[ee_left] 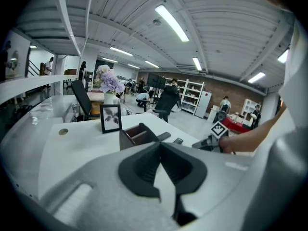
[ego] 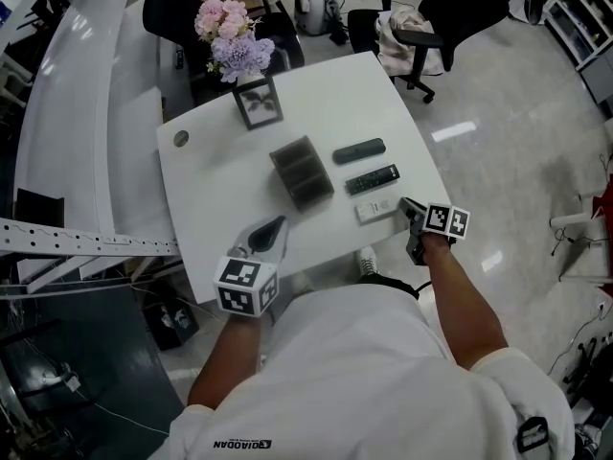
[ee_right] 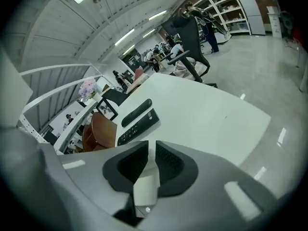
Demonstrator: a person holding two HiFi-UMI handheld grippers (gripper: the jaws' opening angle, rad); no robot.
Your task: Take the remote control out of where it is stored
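Open office floor, with swivel chairs [ego: 407,27] and shelving, surrounds a white table [ego: 211,161] on which everything is laid out. The right gripper [ego: 410,209] is seen clamped on the near end of the white remote [ego: 375,209]; in the right gripper view a pale slab is pinched between the ribbed pads. The remote lies flat on the table, outside the storage holder [ego: 302,172], which stands ahead of this gripper and off to its left. The end grip is judged to have been chosen so that the long body can be steered without the jaws being blocked by the tabletop. Just beyond the jaws a dark buttoned remote [ego: 372,179] is laid, and past that a plain black remote [ego: 359,150], both close enough to be knocked if the held one is swung forward. The left gripper [ego: 275,226] is closed on nothing, its pads meeting at the tips, and is held low at the table's near edge, well short of the holder, probably so that it stays out of the way. Farther ahead of it a photo frame [ego: 258,101] and a vase of flowers [ego: 233,38] stand clear of the work.
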